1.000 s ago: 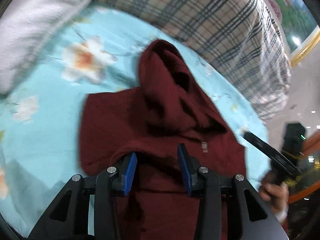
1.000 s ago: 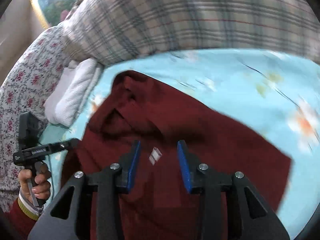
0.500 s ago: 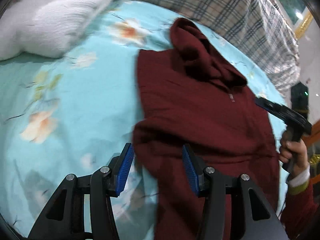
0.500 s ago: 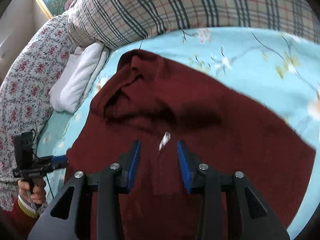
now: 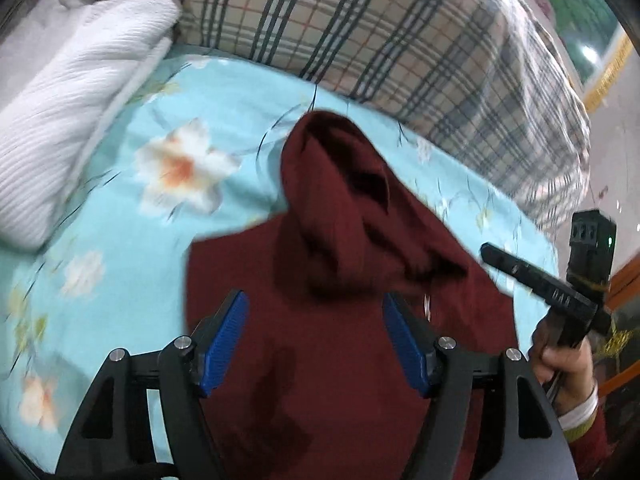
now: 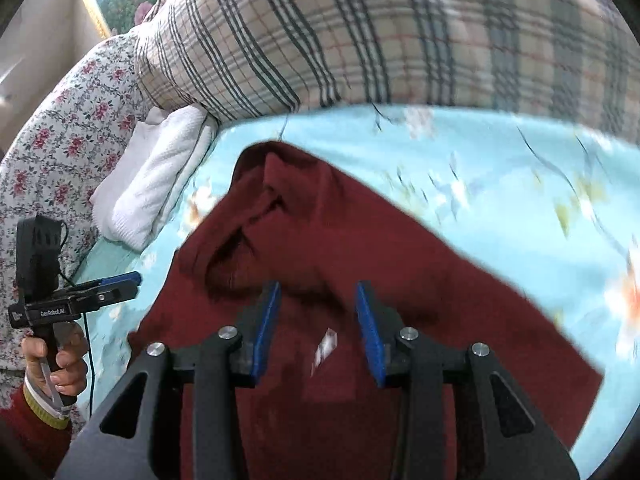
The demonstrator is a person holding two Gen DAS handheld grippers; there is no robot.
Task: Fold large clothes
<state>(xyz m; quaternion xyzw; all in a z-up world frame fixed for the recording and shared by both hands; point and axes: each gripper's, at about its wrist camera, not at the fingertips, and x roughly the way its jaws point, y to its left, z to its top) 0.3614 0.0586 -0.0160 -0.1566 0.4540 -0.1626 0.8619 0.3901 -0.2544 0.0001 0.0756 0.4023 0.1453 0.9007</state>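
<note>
Both sets of jaws have just been opening, the left hand-held gripper (image 5: 316, 336) by far the more, and its view has swung back over the chest and hood of the maroon hoodie (image 6: 360, 280) after looking down at the garment's side edge half a second ago. Now the left jaws stand wide with cloth showing between them but no pad pressing on it — released. The right hand-held gripper (image 6: 318, 328) is also parted, hovering above the white label below the neckline, gripping nothing. The hoodie lies spread, front up, on the blue floral bedsheet (image 5: 120, 240), its hood rumpled and pointing toward the plaid pillow (image 5: 400, 52); a white folded towel (image 5: 68, 112) lies well to one side.

My worry is the hood (bunched, not flat): a fold made over it would likely come out lumpy and skewed. Pinching only the top layer risks dragging the whole garment across the sheet — and undoing its alignment.
</note>
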